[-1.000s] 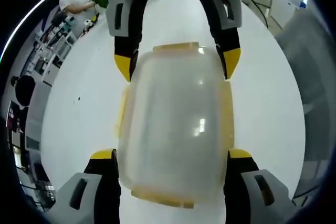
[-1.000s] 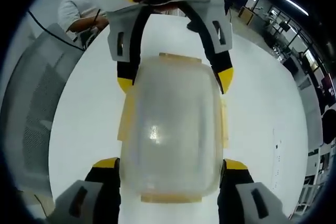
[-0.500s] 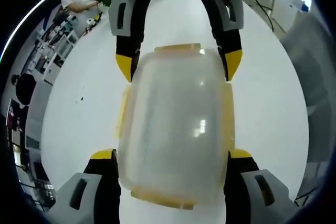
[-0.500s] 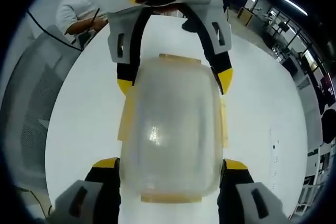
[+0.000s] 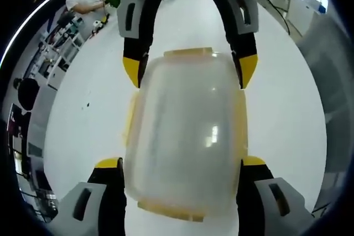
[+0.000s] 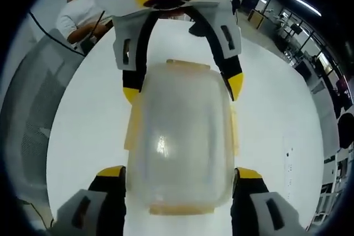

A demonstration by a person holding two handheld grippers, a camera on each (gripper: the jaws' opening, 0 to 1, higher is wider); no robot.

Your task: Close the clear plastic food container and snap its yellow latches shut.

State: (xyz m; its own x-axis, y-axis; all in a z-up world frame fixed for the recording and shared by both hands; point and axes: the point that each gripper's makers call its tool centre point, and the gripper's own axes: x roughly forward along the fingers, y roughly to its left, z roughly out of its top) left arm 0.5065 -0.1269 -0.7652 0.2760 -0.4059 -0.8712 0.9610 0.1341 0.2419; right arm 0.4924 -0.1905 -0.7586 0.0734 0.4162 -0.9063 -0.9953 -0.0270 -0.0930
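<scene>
Biggest risk here, I'd say, is the container (image 5: 185, 136) skating away on the white tabletop (image 5: 83, 136). It's slick-looking plastic on a smooth surface, and both tools only bracket it from opposite ends. If one side squeezes a latch harder than the other, the box could twist or pop out sideways. Also the yellow latches (image 5: 239, 122) along the rim look folded against the walls, but I can't tell if they're actually clicked. A half-caught one could spring back.

Pose-wise: the left tool (image 5: 182, 164) is spread wide, its yellow-tipped jaws standing on either side of the near end, right against the walls, possibly just touching. The right tool (image 6: 180, 172) does the same from the far end, also spread, not clamping anything. The two face each other along the container. The lid looks seated, and the container sits between both pairs of jaws, mid-tabletop.
</scene>
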